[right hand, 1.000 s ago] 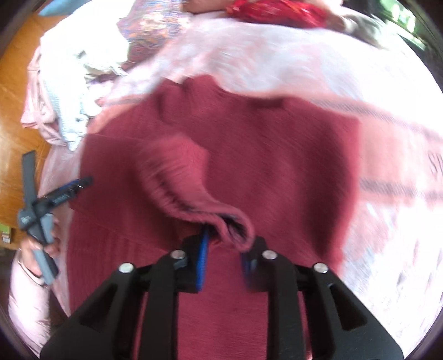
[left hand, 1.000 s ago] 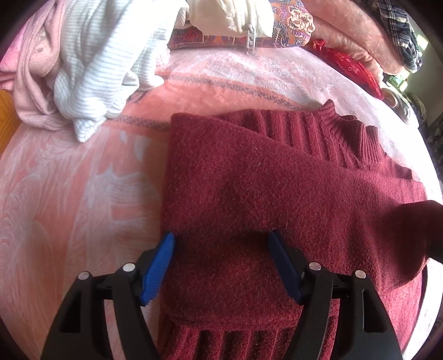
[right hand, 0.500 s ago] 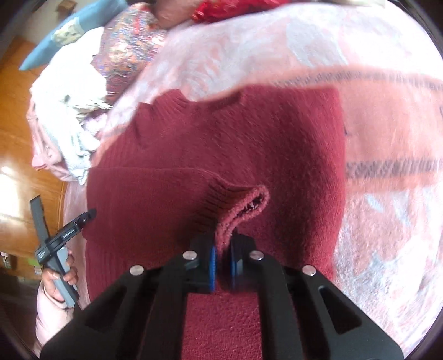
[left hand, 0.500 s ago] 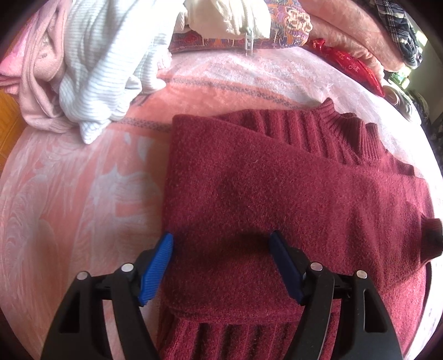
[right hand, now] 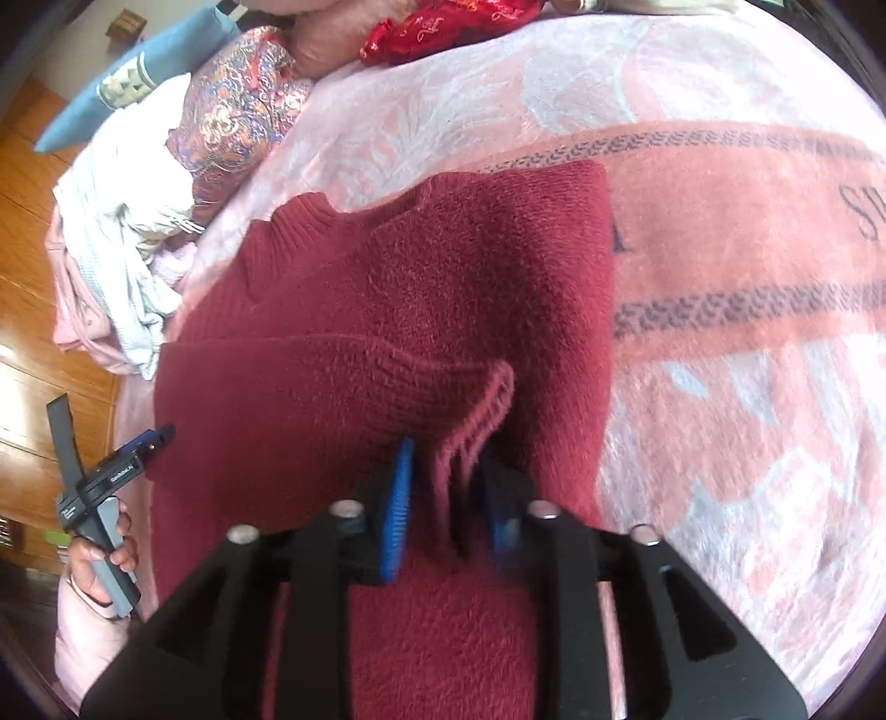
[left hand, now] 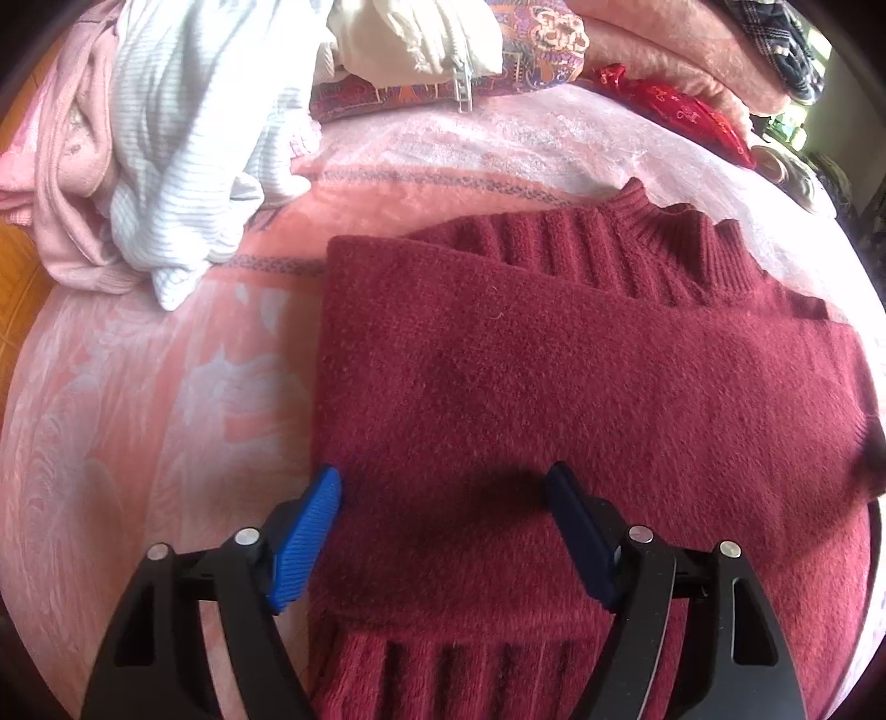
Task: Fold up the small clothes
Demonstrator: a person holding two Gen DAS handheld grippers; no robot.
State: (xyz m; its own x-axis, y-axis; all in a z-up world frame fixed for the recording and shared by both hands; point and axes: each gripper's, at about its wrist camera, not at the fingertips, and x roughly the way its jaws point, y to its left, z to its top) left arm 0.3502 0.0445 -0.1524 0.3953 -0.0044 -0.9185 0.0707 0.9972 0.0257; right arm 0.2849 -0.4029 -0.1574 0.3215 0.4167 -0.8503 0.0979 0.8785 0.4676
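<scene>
Maroon sweater (left hand: 554, 387) lies flat on the bed's pink blanket (left hand: 138, 415), ribbed collar at the far edge, one sleeve (left hand: 609, 354) folded across the body.

Left gripper (left hand: 443, 526) hangs over the near-left part of the sweater, jaws spread wide and opening. The pads straddle the knit without pinching it.

Right gripper (right hand: 451, 498): ribbed sleeve cuff (right hand: 476, 437) sits between the jaws, which are opening. There is a visible gap on the left blue pad's side, so no clamp; contact on the other pad is too blurred to call.

The right wrist view also shows the left gripper at the sweater's edge, held by a hand (right hand: 97, 559).

Loose clothes pile (left hand: 166, 138) and patterned cushion (left hand: 526, 50) sit at the far side of the bed, apart from the sweater.
</scene>
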